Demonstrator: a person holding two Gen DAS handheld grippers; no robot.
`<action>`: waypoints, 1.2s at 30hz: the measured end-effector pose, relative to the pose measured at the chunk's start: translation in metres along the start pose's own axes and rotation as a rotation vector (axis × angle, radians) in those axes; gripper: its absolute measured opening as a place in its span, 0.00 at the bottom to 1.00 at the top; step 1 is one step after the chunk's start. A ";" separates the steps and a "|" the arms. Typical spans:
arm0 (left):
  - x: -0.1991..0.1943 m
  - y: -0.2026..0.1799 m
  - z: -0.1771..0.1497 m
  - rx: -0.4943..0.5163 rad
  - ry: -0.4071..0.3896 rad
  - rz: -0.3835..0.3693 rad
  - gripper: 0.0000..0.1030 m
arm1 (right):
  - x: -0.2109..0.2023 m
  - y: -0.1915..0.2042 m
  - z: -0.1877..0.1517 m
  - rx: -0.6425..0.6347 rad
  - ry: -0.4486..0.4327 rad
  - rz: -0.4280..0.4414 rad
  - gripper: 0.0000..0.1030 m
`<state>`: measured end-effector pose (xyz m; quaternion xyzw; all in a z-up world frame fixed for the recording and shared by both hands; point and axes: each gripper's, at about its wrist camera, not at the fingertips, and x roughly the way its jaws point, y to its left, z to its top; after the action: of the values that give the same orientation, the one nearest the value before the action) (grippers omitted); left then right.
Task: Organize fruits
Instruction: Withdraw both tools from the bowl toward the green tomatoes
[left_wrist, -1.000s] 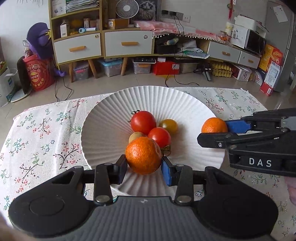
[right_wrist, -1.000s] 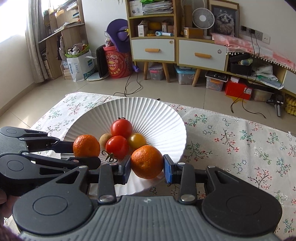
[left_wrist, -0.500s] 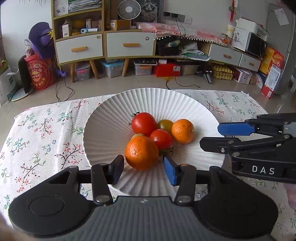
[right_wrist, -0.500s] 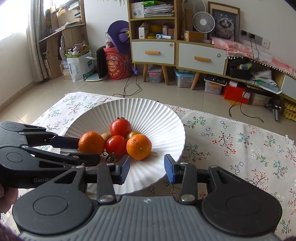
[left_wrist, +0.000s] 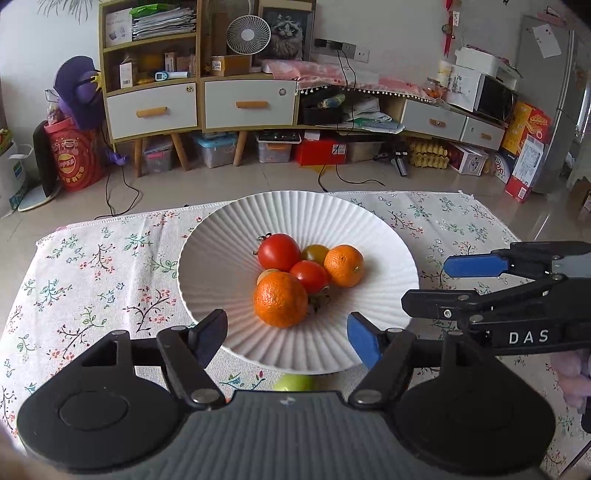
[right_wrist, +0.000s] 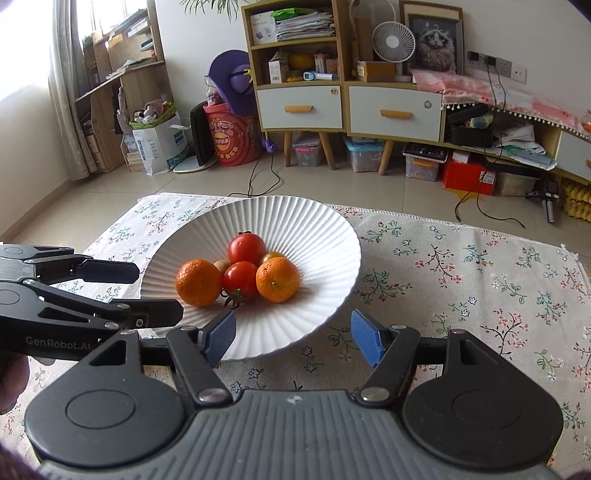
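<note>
On the bench, a white ribbed plate (left_wrist: 229, 258) sat on a floral cloth (left_wrist: 92, 266) and carried the fruit in 1 tight cluster. The near orange (left_wrist: 280, 299) covered most of a small pale yellowish fruit (left_wrist: 266, 274) behind it, so only a sliver showed and its kind could not be told. A second orange (left_wrist: 344, 265) lay at the right of the cluster, touching the smaller red tomato (left_wrist: 309, 275); the larger red tomato (left_wrist: 279, 252) sat behind, and a yellow-green tomato (left_wrist: 314, 253) was half hidden between them. In the left wrist view a green fruit (left_wrist: 293, 383) on the cloth just outside the plate's near rim was cut off by the tongs' body, leaving only its top showing.

The left tongs (left_wrist: 288, 334) were opening, the dark pad and the blue pad standing well apart on either side of the near orange without touching it; they held nothing. The right tongs (right_wrist: 293, 334) were opening too, empty, with the plate's near rim and bare cloth between the pads and the second orange resting on the plate beyond them.

Readable writing: "DAS" in white on the side of the right tongs in the left wrist view, and "GenRobot.AI" on the side of the left tongs in the right wrist view, its end covered by the right tongs' body. Print on the red bucket (right_wrist: 229, 136) by the cabinet was too small to read.
</note>
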<state>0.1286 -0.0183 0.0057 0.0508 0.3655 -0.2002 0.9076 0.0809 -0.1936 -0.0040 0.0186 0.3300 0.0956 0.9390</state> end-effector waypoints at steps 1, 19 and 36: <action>-0.001 0.000 -0.001 0.002 0.002 -0.001 0.70 | -0.001 0.000 -0.001 -0.001 0.000 -0.001 0.65; -0.030 -0.002 -0.026 0.004 0.025 -0.022 0.96 | -0.023 0.007 -0.023 -0.019 0.026 0.057 0.81; -0.042 0.004 -0.048 0.022 0.052 -0.001 0.96 | -0.031 0.013 -0.042 -0.053 0.051 0.069 0.94</action>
<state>0.0719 0.0107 -0.0005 0.0657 0.3868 -0.2033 0.8971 0.0288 -0.1876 -0.0164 0.0026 0.3502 0.1369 0.9266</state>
